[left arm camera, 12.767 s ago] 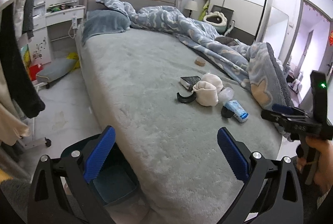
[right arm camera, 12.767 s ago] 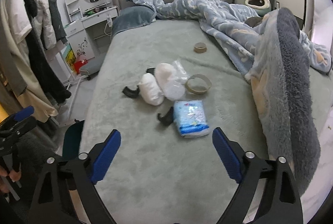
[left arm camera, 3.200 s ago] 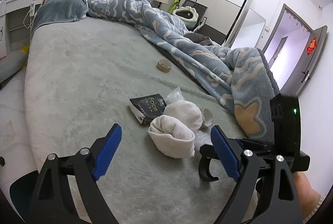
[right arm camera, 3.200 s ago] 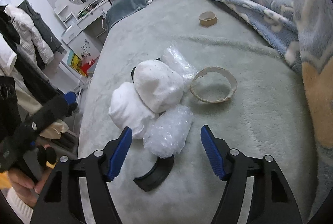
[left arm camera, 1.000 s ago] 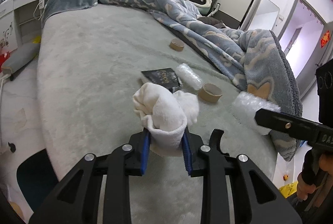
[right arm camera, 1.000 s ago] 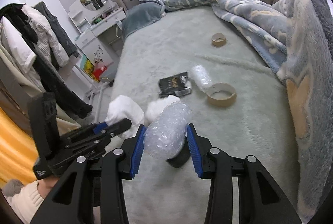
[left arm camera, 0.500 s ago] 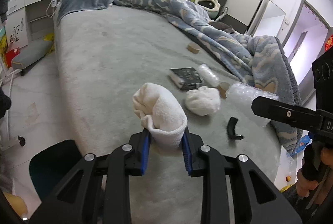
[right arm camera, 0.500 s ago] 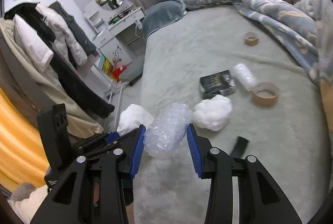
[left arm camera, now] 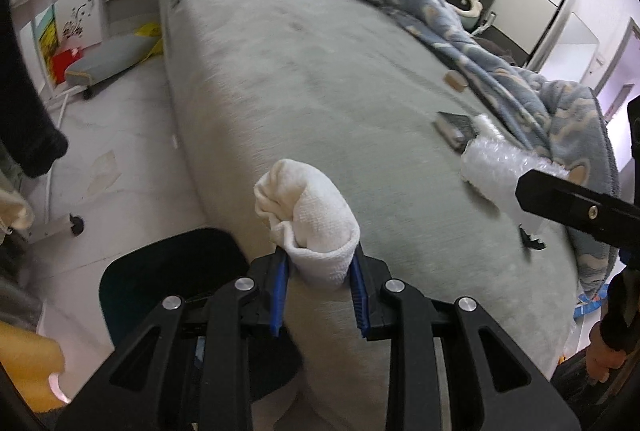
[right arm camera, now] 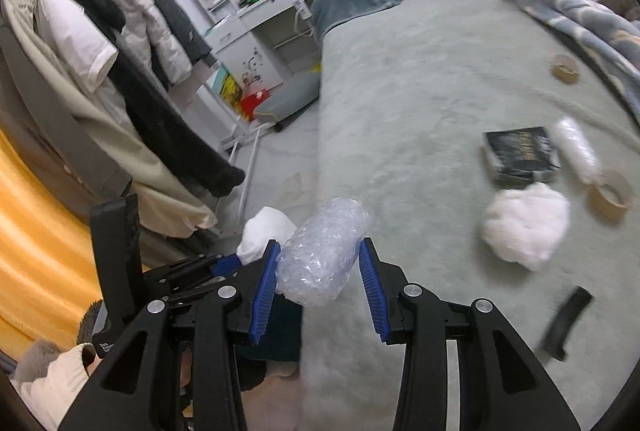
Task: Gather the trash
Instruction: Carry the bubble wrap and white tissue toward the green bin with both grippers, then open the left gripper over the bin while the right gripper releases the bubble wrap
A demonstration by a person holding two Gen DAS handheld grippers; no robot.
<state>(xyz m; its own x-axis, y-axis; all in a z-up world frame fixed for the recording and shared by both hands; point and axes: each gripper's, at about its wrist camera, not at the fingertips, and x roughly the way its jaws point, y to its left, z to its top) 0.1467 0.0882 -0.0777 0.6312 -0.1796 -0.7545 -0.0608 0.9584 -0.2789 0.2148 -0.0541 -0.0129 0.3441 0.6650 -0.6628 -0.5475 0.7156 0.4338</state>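
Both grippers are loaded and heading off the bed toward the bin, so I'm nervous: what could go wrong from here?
1. The bubble wrap roll sticks far out past the right gripper fingers; being soft and slick, it may slip out before reaching the dark bin.
2. The left gripper pinches only the base of the white cloth wad, which could sag free.
3. Both grippers sit close together near the bed edge, so they might bump.

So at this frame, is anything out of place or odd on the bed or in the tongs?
Loose litter sits on the bed: a white wad, a black box, tape rolls and a black curved piece. Both tongs grip cleanly: left on a rolled white cloth, right on bubble wrap.
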